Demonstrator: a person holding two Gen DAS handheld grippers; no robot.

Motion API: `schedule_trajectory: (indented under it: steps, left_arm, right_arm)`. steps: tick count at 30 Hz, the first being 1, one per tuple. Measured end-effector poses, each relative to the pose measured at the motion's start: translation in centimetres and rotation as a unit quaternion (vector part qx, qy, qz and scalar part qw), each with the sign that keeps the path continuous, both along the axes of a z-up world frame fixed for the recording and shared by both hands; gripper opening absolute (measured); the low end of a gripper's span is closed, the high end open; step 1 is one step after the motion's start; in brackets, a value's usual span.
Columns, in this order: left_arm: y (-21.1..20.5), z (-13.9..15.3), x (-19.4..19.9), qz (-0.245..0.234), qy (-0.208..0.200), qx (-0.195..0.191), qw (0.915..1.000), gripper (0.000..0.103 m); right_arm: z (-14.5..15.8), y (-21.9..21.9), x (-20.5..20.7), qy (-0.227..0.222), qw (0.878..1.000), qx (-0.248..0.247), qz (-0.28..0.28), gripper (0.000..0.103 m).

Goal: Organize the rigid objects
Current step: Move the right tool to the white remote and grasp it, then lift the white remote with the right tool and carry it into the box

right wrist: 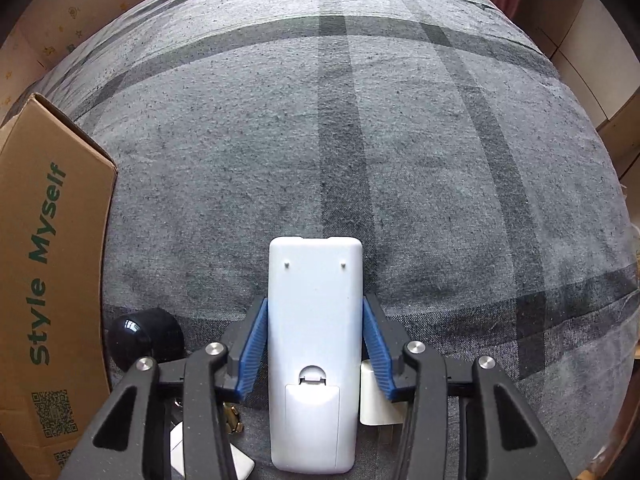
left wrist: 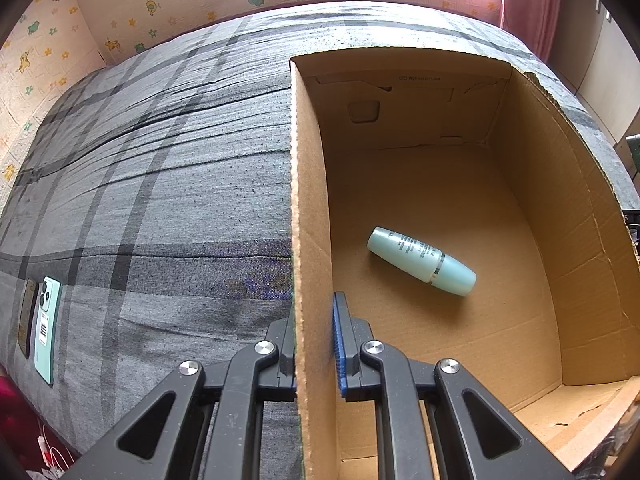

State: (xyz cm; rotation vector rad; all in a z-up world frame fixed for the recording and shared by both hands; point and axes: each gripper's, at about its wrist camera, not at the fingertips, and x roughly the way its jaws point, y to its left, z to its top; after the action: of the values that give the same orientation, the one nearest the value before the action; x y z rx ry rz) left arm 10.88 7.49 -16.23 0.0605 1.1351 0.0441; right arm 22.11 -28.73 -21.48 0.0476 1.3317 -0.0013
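Observation:
In the left wrist view my left gripper is shut on the left wall of an open cardboard box, one finger outside and one inside. A pale blue bottle lies on its side on the box floor. In the right wrist view my right gripper is shut on a white remote control, back side up, held above the grey plaid bed. The same box, printed "Style Myself", stands at the left.
A mint green phone and a dark phone lie on the bed at the far left. A black round jar lies by the box. Small white and brass items lie under my right gripper. Patterned wallpaper lines the far wall.

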Motion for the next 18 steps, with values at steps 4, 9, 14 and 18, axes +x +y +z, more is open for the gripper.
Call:
schedule_trajectory:
  steps: [4, 9, 14, 18]
  left_arm:
    - [-0.1, 0.0, 0.0, -0.001, 0.0, 0.002, 1.0, 0.014]
    - [-0.1, 0.0, 0.0, -0.001, 0.0, 0.003, 1.0, 0.014]
    - [-0.2, 0.1, 0.0, -0.002, 0.001, 0.004, 1.0, 0.014]
    - [-0.3, 0.1, 0.0, -0.002, 0.001, 0.005, 1.0, 0.014]
  right_arm:
    - [1.1, 0.3, -0.4, -0.006, 1.0, -0.007, -0.002, 0.049]
    - [2.6, 1.5, -1.7, -0.022, 1.0, -0.016, 0.004, 0.049]
    - [4.2, 1.9, -2.7, -0.036, 0.999, -0.018, 0.011, 0.049]
    - [5.3, 1.8, -2.9, -0.046, 0.999, -0.018, 0.012, 0.049]
